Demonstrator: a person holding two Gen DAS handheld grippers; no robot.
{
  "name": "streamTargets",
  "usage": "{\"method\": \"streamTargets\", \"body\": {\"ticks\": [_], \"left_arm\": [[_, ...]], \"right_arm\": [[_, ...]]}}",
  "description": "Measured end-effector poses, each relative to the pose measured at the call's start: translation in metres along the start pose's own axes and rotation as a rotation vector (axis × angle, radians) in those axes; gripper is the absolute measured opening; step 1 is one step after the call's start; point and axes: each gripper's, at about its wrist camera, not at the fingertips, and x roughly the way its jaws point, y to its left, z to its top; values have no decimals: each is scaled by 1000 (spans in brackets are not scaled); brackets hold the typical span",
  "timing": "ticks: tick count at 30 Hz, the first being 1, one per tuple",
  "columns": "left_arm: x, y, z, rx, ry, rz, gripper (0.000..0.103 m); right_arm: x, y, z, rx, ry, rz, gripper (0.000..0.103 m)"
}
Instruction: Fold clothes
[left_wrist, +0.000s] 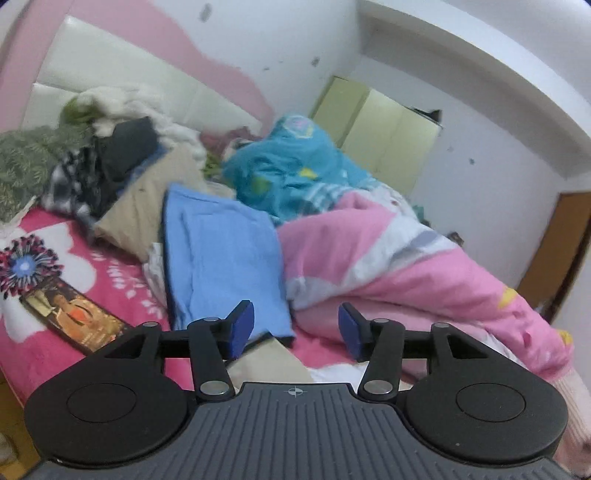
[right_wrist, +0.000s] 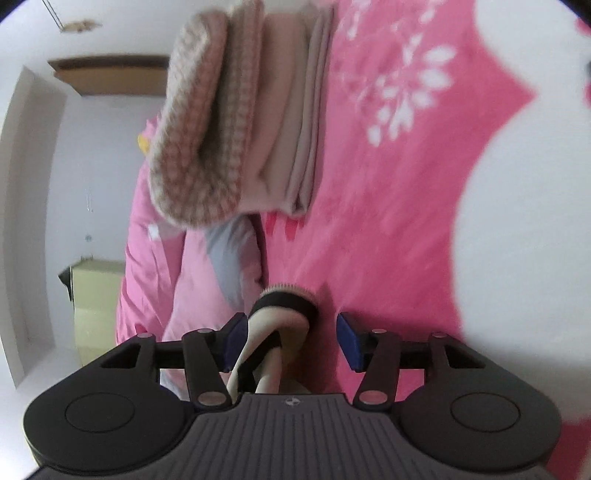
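the left gripper (left_wrist: 295, 328) hangs with its blue pads apart and nothing between them, above the near end of a blue folded garment (left_wrist: 221, 254) that lies flat on the pink floral bedsheet (left_wrist: 110, 273). the right gripper (right_wrist: 288, 341), its view rolled sideways, also stands apart; a cream knit piece with a dark band (right_wrist: 275, 332) sits between the pads, against the left one only, so it is not clamped. beyond it a stack of folded clothes (right_wrist: 251, 122), a checked knit over beige layers, rests on the bedsheet.

risks, as a judgement: the knit piece could slide free, since only one pad meets it. a sweep by either gripper could topple the stack or rumple the blue garment. the heaped pink quilt (left_wrist: 399, 258) touches the blue garment's edge and could snag or drag it.

no brand, label or legible writing shows; the flat printed picture (left_wrist: 74, 317) on the sheet is too blurred to read.
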Motion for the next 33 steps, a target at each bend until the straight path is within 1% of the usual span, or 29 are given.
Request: {"method": "streamTargets", "body": {"ticks": [3, 5, 6, 7, 9, 10, 11, 12, 14, 17, 19, 21, 23, 25, 26, 27, 28, 29, 30, 32, 33], "left_arm": [[14, -35, -17, 102, 90, -136, 51], [23, -59, -28, 170, 151, -227, 52], [28, -72, -35, 207, 186, -272, 52], [36, -89, -46, 251, 232, -314, 53], [55, -123, -71, 340, 310, -408, 54], [65, -140, -84, 381, 345, -452, 57], [76, -153, -96, 415, 381, -479, 57], [88, -168, -109, 450, 420, -494, 57], [114, -194, -132, 526, 488, -504, 57], [143, -207, -157, 608, 509, -455, 57], [151, -205, -168, 637, 514, -441, 57], [153, -199, -171, 629, 507, -445, 57], [155, -196, -172, 622, 503, -448, 58], [152, -194, -173, 609, 501, -448, 58], [149, -192, -174, 602, 500, -447, 58], [148, -192, -174, 598, 498, -445, 58], [147, -191, -175, 594, 495, -443, 58], [147, -190, -174, 592, 490, -442, 58], [147, -190, -174, 587, 487, -442, 58], [148, -190, -173, 572, 484, -445, 58], [148, -189, -173, 564, 484, -448, 58]], "right_arm": [[-31, 12, -8, -103, -108, -21, 63], [-50, 30, -25, -228, -118, 17, 65], [-59, 41, -36, -298, -106, 41, 71], [-66, 53, -49, -376, -78, 64, 75], [-79, 82, -83, -586, -6, 74, 82], [-84, 94, -103, -698, 26, 78, 84], [-88, 104, -124, -809, 50, 85, 93], [-92, 113, -144, -920, 74, 92, 100], [-94, 124, -188, -1141, 121, 94, 102], [-92, 125, -257, -1466, 163, 80, 103], [-89, 117, -296, -1666, 161, 87, 103], [-83, 101, -326, -1835, 145, 86, 103], [-75, 84, -338, -1956, 142, 41, 102], [-66, 68, -343, -2061, 144, -21, 99], [-63, 62, -342, -2100, 145, -55, 91], [-62, 59, -336, -2109, 153, -88, 74], [-62, 60, -326, -2093, 165, -109, 68], [-64, 63, -314, -2054, 174, -124, 52], [-69, 67, -299, -2007, 167, -144, 33], [-80, 74, -270, -1917, 119, -190, 23], [-87, 77, -249, -1854, 92, -207, 22]]}}
